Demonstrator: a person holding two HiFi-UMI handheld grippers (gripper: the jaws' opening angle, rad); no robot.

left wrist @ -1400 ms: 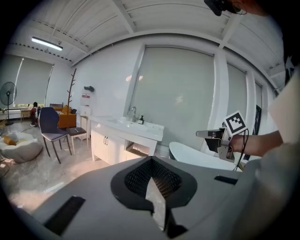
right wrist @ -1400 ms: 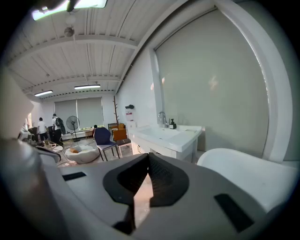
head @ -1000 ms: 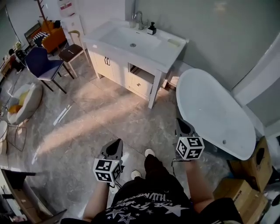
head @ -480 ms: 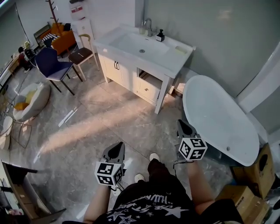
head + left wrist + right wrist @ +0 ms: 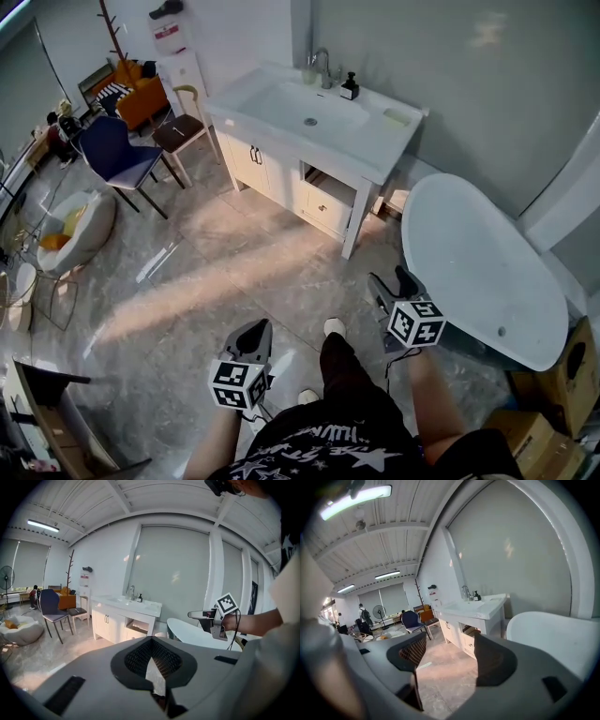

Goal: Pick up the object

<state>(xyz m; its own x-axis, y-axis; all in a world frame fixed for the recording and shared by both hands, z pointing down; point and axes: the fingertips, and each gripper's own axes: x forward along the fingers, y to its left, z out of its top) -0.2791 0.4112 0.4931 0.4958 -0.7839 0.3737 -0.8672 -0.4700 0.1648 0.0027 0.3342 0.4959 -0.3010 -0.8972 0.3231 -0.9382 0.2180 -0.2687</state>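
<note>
Two grippers hang at waist height over bare floor [image 5: 216, 272], and the one real change is at the right gripper [image 5: 392, 279]. Its jaws were pressed to a single point half a second ago. They are now opening, spread wide, with nothing but floor and the distant vanity [image 5: 375, 141] showing between them. The left gripper [image 5: 255, 330] has not followed: its jaws are clenched tip to tip on nothing. The head view has also drifted, so the vanity and the bathtub [image 5: 478, 272] sit a little lower and further right in frame than a second ago, though both remain well apart from the jaws. As for the object to be picked up, nothing in reach of either gripper qualifies, and I cannot tell which thing is meant. The only small items visible are a dark bottle [image 5: 350, 89] by the tap and a pale block [image 5: 397, 116] on the vanity's far corner, both still well ahead. I read the parting of the right jaws as preparation, which suggests the right side will do the grasping. The pick itself has not begun, and it probably calls first for closing the gap to the vanity.
</note>
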